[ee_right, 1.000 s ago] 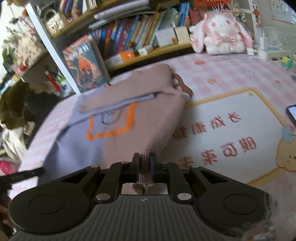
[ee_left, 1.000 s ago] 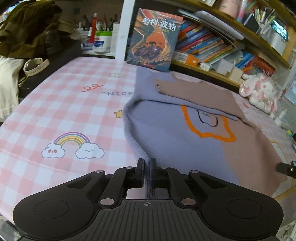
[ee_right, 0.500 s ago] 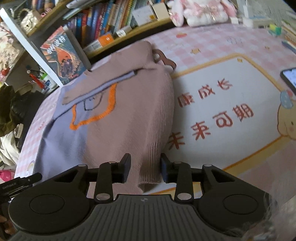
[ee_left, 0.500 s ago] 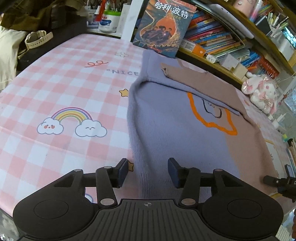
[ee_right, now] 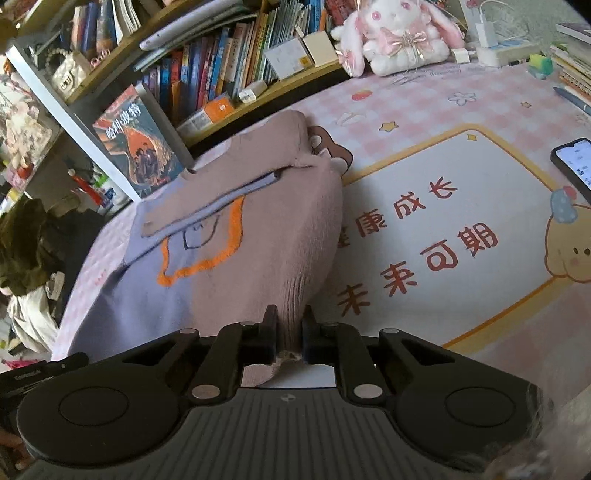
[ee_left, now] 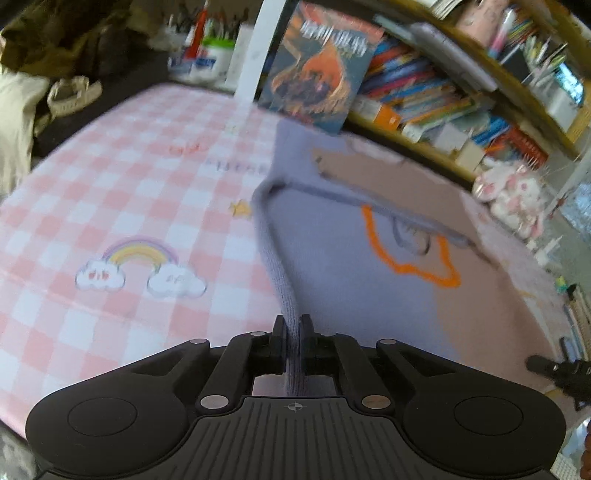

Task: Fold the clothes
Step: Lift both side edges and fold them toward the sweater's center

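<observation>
A knitted sweater point(ee_left: 332, 266), half lilac and half brown with an orange outline on the chest, lies on the pink checked table cover point(ee_left: 110, 192). Its sleeves are folded across the upper chest. My left gripper point(ee_left: 292, 328) is shut on the lilac hem corner, which is lifted off the cover. In the right wrist view the same sweater point(ee_right: 258, 236) shows, and my right gripper point(ee_right: 287, 325) is shut on the brown ribbed hem corner, also raised. The other gripper's tip point(ee_left: 554, 369) pokes in at the right edge of the left wrist view.
A bookshelf point(ee_right: 229, 74) with an upright book point(ee_left: 317, 70) runs along the far side. A plush rabbit point(ee_right: 399, 33) sits at the far right, a phone point(ee_right: 572, 162) at the right edge. Dark clothes point(ee_left: 55, 33) and a watch point(ee_left: 70, 92) lie far left.
Half a second ago both grippers stood open over the hem lying flat. Now both have shut on the hem corners and lifted them, and the left view is blurred by motion.
</observation>
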A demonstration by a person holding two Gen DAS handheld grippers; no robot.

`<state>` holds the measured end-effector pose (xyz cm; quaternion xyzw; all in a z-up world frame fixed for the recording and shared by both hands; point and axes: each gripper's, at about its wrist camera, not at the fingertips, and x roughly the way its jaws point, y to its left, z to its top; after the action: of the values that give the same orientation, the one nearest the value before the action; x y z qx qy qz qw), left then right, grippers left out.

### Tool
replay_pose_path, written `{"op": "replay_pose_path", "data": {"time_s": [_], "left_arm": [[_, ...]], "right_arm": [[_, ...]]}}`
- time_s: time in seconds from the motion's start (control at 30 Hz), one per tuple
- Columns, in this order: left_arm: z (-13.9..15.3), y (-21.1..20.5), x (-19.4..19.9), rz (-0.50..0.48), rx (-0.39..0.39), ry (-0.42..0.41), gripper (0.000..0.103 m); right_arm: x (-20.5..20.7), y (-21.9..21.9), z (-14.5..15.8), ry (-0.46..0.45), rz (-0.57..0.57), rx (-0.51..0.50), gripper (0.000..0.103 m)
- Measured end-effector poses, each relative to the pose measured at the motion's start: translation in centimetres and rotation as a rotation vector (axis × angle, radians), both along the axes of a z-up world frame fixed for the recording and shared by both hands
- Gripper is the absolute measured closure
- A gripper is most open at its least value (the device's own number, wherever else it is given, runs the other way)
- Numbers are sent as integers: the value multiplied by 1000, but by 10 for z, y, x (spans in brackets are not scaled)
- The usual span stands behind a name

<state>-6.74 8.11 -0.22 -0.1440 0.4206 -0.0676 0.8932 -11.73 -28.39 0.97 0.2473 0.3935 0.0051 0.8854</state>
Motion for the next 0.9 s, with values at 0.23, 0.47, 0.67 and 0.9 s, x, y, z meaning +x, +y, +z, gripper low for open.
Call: {"op": "replay_pose_path", "data": {"time_s": [0.23,0.47,0.67,0.9], "left_arm": [[-13,8,0,-6,-33,53,87],[-14,3,2,-9,-41,37,81],[-15,8,0,25,-55,47,99],[-10,8,-19,46,-88,41,99]], "right_arm": [[6,-2,-11,52,1,-1,88],[12,-2,-19,78,10,-2,85],[13,-4,-20,83,26,-20,93],[0,-9,-7,57,37,-2,93]]}}
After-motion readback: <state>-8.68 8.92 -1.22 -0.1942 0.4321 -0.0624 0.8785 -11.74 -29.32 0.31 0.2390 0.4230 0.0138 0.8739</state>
